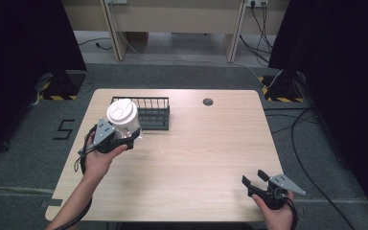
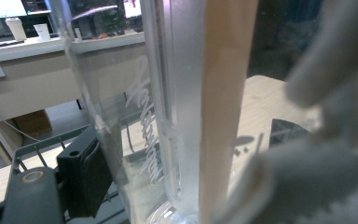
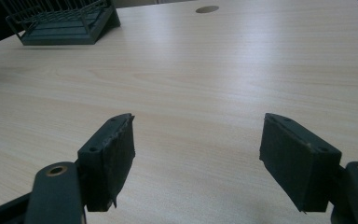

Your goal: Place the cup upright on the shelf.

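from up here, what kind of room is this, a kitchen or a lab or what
Most likely a lab or recording room, not a kitchen. A lone wooden table stands on grey carpet between black curtains, with cables trailing over the floor and hazard-striped stand feet at either side.

The tabletop (image 1: 196, 158) is lying open across its middle and right, giving free passage from the near edge to the far edge. A dark wire rack (image 1: 148, 112) is standing at the far left, blocking that corner. The left claw (image 1: 124, 136) is holding a clear cup with a white lid (image 1: 123, 117) right in front of the rack, crowding the space there. The right claw (image 1: 255, 178) is sitting at the near right with jaws spread and bare wood lying ahead of it. A small round hole (image 1: 208, 101) is sitting flush near the far edge, hindering nothing.
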`<act>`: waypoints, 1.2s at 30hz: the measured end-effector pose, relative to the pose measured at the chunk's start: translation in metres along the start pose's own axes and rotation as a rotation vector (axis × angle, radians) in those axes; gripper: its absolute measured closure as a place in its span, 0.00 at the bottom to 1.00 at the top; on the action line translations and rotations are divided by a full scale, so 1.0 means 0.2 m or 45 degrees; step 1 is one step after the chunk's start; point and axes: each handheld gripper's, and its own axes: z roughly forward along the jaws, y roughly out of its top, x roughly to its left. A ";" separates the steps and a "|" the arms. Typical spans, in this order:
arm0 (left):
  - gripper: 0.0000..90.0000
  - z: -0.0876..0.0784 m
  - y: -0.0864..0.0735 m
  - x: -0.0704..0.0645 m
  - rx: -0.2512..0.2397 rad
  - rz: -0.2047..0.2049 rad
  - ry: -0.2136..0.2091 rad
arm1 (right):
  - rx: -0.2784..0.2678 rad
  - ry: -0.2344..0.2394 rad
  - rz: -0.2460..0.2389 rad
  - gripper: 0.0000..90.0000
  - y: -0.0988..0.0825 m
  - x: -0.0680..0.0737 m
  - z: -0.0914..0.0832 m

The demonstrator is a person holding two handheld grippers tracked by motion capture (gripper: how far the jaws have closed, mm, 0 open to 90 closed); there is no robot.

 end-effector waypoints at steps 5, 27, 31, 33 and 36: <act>0.19 0.04 0.01 0.02 0.005 -0.002 0.012 | 0.000 0.001 0.000 0.30 0.00 0.00 0.00; 0.19 0.19 0.08 0.10 0.010 0.006 0.075 | -0.002 0.001 0.000 0.30 0.00 -0.01 0.00; 0.19 0.21 0.09 0.10 0.007 -0.001 0.080 | -0.003 0.001 0.000 0.30 0.00 -0.01 0.00; 0.19 0.22 0.10 0.11 0.005 0.004 0.083 | -0.003 0.002 0.001 0.30 0.00 -0.01 0.00; 0.19 0.24 0.12 0.11 0.000 0.008 0.087 | -0.002 0.002 0.001 0.30 0.00 -0.01 0.00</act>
